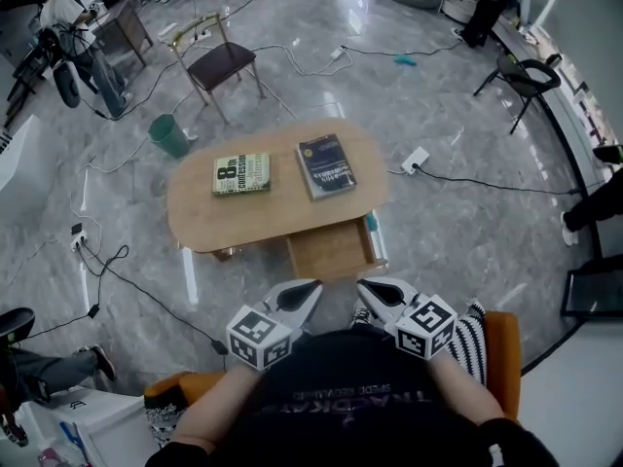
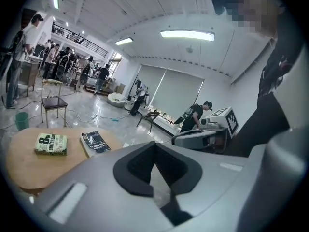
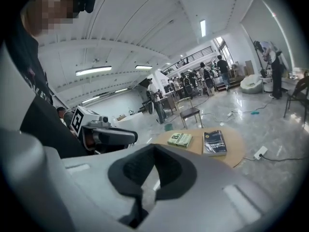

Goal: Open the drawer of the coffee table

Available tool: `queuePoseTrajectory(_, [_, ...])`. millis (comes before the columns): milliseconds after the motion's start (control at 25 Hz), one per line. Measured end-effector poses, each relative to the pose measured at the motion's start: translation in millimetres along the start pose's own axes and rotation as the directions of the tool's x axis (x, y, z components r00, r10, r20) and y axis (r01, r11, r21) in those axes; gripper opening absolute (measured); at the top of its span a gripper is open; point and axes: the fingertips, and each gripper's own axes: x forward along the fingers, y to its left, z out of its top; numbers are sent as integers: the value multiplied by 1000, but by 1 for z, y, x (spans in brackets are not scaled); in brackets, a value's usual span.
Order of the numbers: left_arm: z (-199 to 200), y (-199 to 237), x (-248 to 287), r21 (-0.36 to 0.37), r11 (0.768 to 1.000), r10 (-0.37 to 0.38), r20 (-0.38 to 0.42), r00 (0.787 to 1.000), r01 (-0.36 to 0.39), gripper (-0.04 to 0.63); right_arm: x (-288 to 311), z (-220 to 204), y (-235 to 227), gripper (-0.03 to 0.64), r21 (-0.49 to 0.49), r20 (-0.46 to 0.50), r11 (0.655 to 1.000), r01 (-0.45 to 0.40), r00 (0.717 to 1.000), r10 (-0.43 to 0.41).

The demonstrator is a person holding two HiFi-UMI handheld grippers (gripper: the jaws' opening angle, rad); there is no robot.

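Both grippers sit close in front of your chest, over your lap, side by side and not touching. Left gripper (image 1: pixel 304 293): jaws pressed together, nothing between them (its own view shows the two dark pads meeting in a closed seam). Right gripper (image 1: pixel 371 291): same, jaws pressed together, empty. The tips angle in toward each other and point out at the table, held clear of it. You're on an orange seat (image 1: pixel 502 344), with a striped cushion (image 1: pixel 471 342) at your right.

Just beyond the tips, the drawer (image 1: pixel 331 249) stands pulled out from the near edge of the coffee table (image 1: pixel 277 212), under its right half, open toward you. The inside looks like bare wood. Neither gripper touches it.

On the tabletop: green book (image 1: pixel 241 174) on the left, dark book (image 1: pixel 326 165) on the right. Both lie flat and apart from each other, the dark one slightly turned.

On the floor past the table: a green bin (image 1: pixel 169 135) near the far left end, and a white power block (image 1: pixel 415 160) on the right with a black cable (image 1: pixel 487 184) running off it. A chair (image 1: pixel 221 63) stands behind the table. People (image 1: pixel 73 27) are at the far left and far right of the room.
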Motion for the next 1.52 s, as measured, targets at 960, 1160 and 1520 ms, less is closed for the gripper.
queuePoseTrajectory(960, [9, 7, 4, 25, 1000, -8, -10, 1000, 9, 3, 23, 9, 1, 1, -14, -20, 998, -60, 998, 60])
queuePoseTrajectory(1160, [11, 13, 3, 28, 1000, 0, -5, 1000, 0, 3, 26, 10, 0, 1, -21, -22, 998, -62, 998, 61])
queuePoseTrajectory(1520, [16, 18, 9, 15, 1000, -1, 6, 1000, 0, 3, 29, 11, -6, 2, -20, -25, 998, -62, 998, 61])
